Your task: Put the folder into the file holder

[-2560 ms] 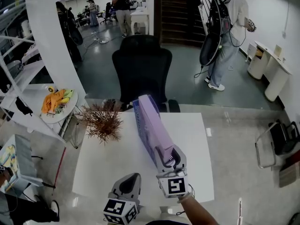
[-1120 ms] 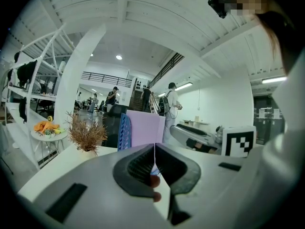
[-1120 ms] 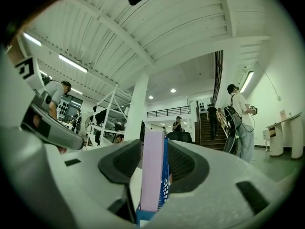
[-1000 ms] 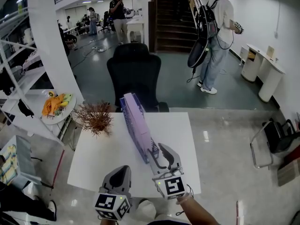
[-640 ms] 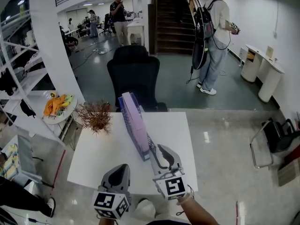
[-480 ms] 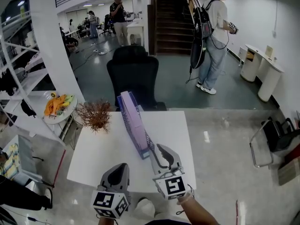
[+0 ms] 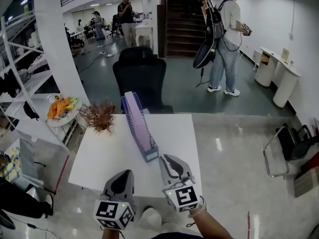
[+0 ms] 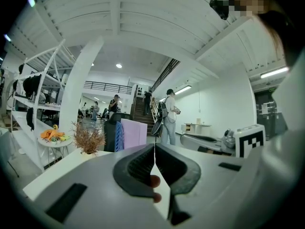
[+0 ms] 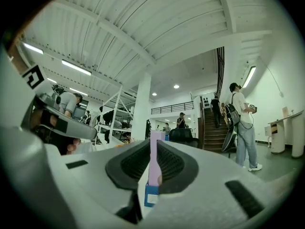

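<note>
Folder (image 7: 135,117) stands in the file holder (image 7: 149,155) on the desk (image 7: 99,153); right gripper's (image 7: 168,159) empty jaws have just narrowed, left gripper's (image 7: 124,175) jaws meet.

A white table (image 7: 104,153) stands on glossy grey floor (image 7: 234,148); black office chair (image 7: 142,76) behind it, dark staircase (image 7: 180,24) beyond, white pillar (image 7: 60,44) at left.

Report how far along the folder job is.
Done: the flat lilac folder stands upright inside the blue box-shaped file holder on the white square table. In hand: nothing. The right gripper sits clear of the holder, its jaws just closing on empty air; the left gripper is shut and empty. Left: nothing visible.
</note>
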`<state>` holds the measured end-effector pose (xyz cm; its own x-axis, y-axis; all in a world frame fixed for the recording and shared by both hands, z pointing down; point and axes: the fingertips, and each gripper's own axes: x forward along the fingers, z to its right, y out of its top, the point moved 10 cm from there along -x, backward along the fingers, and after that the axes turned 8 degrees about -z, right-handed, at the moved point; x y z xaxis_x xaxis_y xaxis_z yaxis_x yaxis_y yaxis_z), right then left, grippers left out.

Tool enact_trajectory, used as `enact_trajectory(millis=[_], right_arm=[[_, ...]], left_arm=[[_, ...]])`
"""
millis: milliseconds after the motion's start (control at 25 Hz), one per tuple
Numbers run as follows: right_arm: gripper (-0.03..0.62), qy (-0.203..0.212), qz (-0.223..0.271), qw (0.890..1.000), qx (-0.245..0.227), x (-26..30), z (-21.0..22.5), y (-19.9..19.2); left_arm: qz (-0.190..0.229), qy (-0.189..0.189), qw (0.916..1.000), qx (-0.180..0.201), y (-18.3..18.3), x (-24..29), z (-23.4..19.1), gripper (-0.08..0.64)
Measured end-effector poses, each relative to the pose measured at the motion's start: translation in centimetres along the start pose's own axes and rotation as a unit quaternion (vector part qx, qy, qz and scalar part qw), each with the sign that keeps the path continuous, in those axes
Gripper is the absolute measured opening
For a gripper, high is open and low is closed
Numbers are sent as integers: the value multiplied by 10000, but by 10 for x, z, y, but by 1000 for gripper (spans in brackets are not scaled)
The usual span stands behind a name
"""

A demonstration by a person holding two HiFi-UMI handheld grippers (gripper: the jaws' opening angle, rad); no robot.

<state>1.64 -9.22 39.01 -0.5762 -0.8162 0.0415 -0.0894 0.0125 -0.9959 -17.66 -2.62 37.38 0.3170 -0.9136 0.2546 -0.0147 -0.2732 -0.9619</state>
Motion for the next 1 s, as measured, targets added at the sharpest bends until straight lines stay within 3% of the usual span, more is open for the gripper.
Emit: enact_trajectory(millis=[320,1000], right_arm=[[6,58,-25,10000,54,-22,4,3],[2,52,-344,9987,362,-45,11,-1]], left_arm=[[61,83,9999,79,4,-8,17,6],[75,43,9998,175,6,-11,26,6]])
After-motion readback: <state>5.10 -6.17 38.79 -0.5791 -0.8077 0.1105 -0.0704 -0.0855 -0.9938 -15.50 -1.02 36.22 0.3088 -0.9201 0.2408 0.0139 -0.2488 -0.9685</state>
